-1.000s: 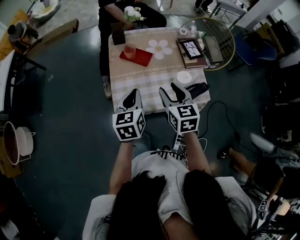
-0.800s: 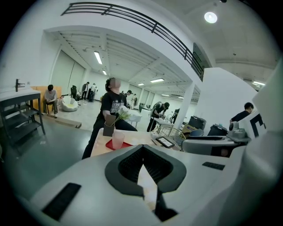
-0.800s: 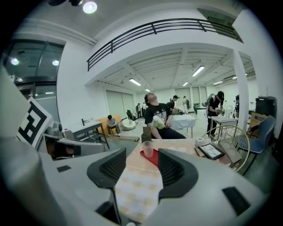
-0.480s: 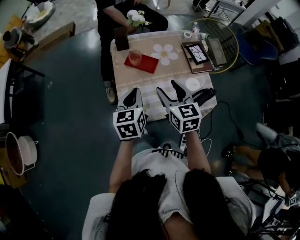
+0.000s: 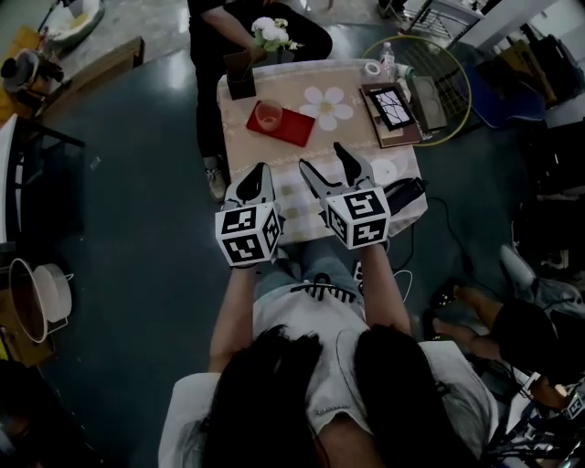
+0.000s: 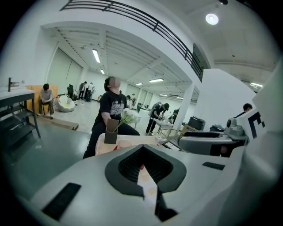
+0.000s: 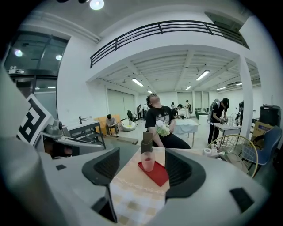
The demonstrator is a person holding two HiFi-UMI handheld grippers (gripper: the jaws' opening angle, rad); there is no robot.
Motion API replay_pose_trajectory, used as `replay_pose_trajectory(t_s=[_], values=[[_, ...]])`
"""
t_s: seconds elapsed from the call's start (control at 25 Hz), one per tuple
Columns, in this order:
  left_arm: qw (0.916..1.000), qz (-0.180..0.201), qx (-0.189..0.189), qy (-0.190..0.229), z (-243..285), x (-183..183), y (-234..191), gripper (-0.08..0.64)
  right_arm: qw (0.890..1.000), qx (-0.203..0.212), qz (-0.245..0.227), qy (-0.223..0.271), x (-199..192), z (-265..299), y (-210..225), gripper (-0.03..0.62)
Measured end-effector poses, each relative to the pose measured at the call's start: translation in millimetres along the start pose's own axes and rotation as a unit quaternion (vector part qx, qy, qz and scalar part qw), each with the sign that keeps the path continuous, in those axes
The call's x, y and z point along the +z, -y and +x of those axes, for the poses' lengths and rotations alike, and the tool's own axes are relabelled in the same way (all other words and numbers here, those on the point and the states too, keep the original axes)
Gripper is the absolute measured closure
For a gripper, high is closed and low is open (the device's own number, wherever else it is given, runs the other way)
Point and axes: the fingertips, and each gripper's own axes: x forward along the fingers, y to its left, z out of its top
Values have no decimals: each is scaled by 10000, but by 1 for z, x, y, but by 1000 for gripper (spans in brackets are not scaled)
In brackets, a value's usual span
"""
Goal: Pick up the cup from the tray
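Observation:
A clear pinkish cup (image 5: 268, 115) stands upright on a red tray (image 5: 291, 128) at the far left of a checked tablecloth table (image 5: 302, 196). Both grippers hover over the table's near part, well short of the tray. My left gripper (image 5: 259, 174) is shut with nothing in it; in its own view its pads (image 6: 132, 165) meet and only a sliver of cloth shows between them. My right gripper (image 5: 326, 163) is opening, with nothing between its jaws. In the right gripper view the cup (image 7: 148, 161) and tray (image 7: 157, 174) lie straight ahead, framed by the pads (image 7: 182, 170).
A brown box with white flowers (image 5: 239, 75) stands behind the tray, and a person (image 5: 239, 16) sits at the far edge. A flower-shaped mat (image 5: 330, 107), a framed picture (image 5: 393, 105), a white disc (image 5: 384, 171) and a black device (image 5: 404, 192) lie to the right. A round wire table (image 5: 450, 73) stands beyond.
The right gripper's jaws have spread wider. Both grippers have crept forward over the table's near part. The left gripper has stayed shut.

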Motion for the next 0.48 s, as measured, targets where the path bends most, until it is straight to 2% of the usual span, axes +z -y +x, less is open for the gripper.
replay_pose_trajectory(t_s=[0.48], values=[[9997, -55, 248, -54, 51, 29, -35, 554, 9986, 478, -111, -174, 12, 82, 10, 224]])
